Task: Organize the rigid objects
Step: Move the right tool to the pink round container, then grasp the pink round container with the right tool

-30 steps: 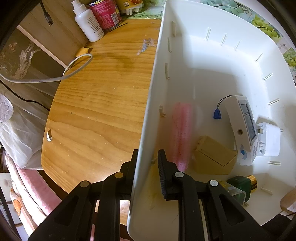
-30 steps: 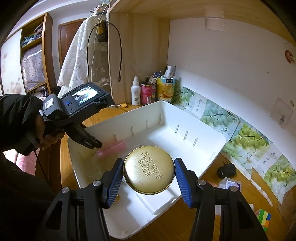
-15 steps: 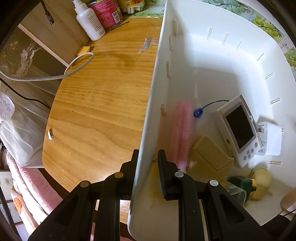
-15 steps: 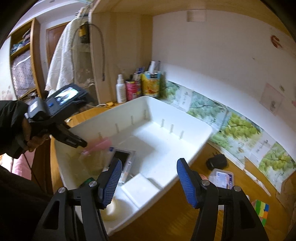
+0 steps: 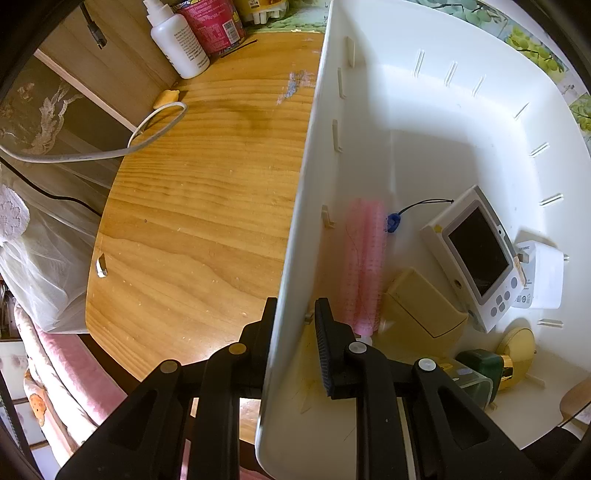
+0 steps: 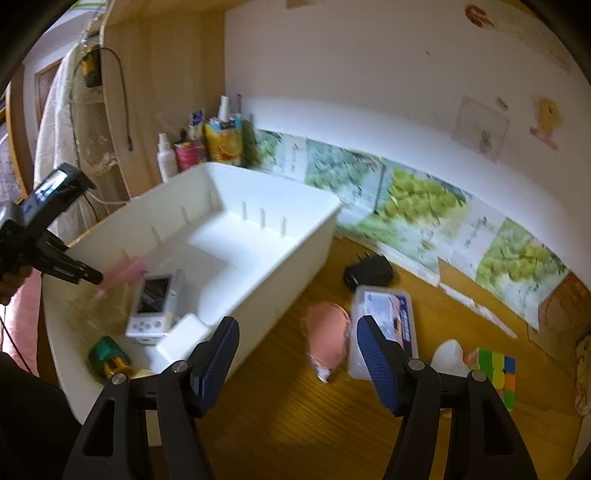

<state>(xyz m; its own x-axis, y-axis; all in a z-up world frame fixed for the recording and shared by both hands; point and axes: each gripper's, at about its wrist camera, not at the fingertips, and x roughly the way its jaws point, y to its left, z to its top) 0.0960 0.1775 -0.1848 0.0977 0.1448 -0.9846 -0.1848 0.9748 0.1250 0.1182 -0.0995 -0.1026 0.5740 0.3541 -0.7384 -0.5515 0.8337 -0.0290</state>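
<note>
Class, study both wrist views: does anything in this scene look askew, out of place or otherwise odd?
Yes. The white bin sits tilted, one side raised where the left gripper clamps its wall, so its contents, such as the handheld console and pink roller, are heaped at the low end. The right gripper is open and empty.

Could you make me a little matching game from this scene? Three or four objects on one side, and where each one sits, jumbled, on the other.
Things:
1. white handheld device with a dark screen
2. pink oval brush
3. black power adapter
4. white spray bottle

Places:
A. on the wooden table, beside the clear lidded box
B. inside the white plastic bin
C. on the table by the red can
D. on the table near the grape-print wall paper

Pairs: 1-B, 2-A, 3-D, 4-C
</note>
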